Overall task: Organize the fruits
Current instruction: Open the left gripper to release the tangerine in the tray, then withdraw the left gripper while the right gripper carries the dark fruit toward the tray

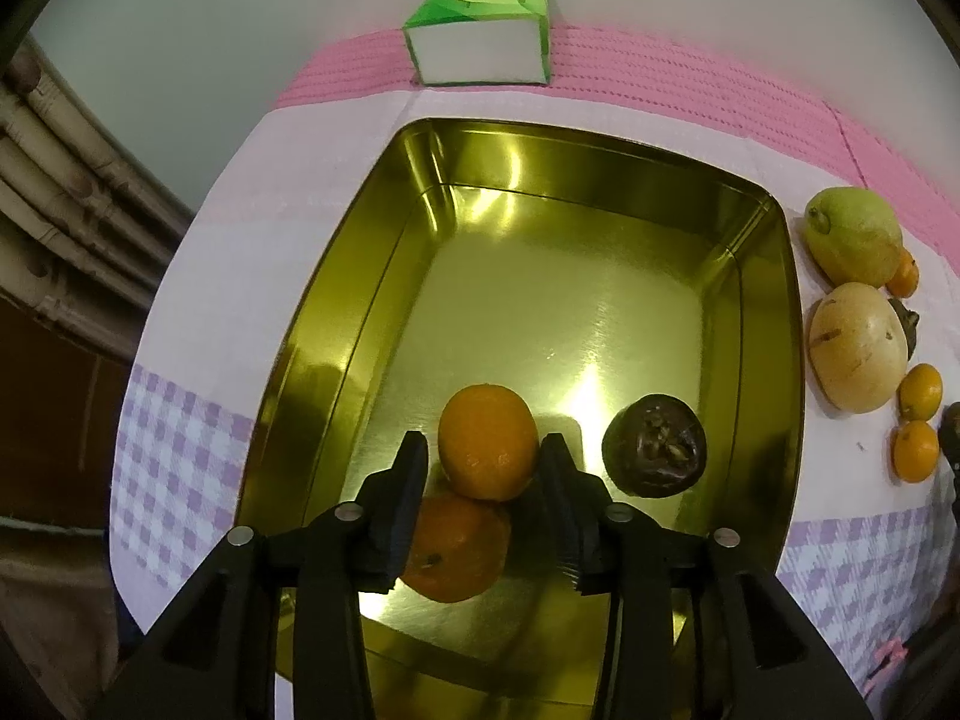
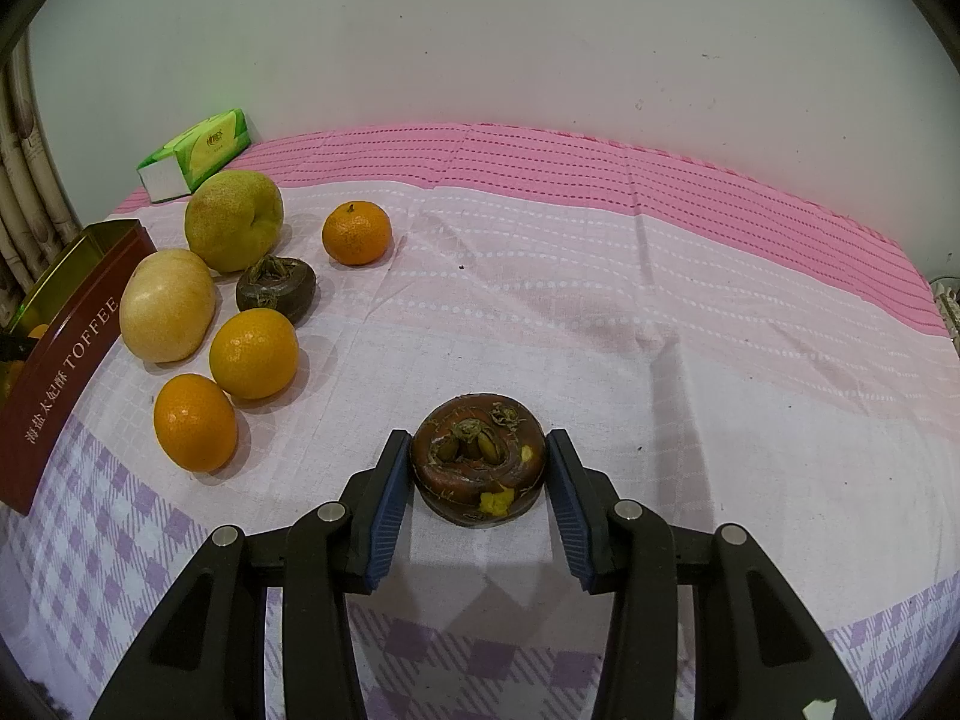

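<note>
Right gripper (image 2: pixel 478 468) over pink checked tablecloth (image 2: pixel 600 300), white wall (image 2: pixel 480 30)

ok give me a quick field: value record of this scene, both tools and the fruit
left tool: around an orange over the gold tin
in tin: second orange, dark brown fruit
right tool: pads at either side of a brown fruit on the tablecloth
still on cloth: green pear, pale pear, three oranges, another brown fruit
back left: tissue pack
</note>
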The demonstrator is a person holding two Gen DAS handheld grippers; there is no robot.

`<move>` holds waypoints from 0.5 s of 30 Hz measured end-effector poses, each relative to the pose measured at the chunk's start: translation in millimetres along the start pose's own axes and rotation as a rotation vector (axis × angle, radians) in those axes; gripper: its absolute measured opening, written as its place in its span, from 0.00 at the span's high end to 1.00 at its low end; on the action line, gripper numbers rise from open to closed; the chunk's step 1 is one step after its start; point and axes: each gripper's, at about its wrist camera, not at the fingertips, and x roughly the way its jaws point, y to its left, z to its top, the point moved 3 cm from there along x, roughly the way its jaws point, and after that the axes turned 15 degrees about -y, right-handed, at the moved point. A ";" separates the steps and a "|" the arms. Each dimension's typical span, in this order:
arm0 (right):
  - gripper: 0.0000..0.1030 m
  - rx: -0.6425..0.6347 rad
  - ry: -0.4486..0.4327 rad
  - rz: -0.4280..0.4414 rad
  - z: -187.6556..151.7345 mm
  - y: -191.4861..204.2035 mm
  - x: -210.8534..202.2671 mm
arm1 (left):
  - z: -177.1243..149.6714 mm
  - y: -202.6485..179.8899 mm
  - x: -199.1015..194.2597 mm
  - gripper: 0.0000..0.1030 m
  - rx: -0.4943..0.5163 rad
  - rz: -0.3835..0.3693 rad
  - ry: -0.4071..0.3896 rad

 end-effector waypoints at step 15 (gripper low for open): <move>0.60 0.003 0.005 -0.009 0.0 1.2 0.4 | -2.3 9.8 -37.6 0.33 0.031 0.013 -0.096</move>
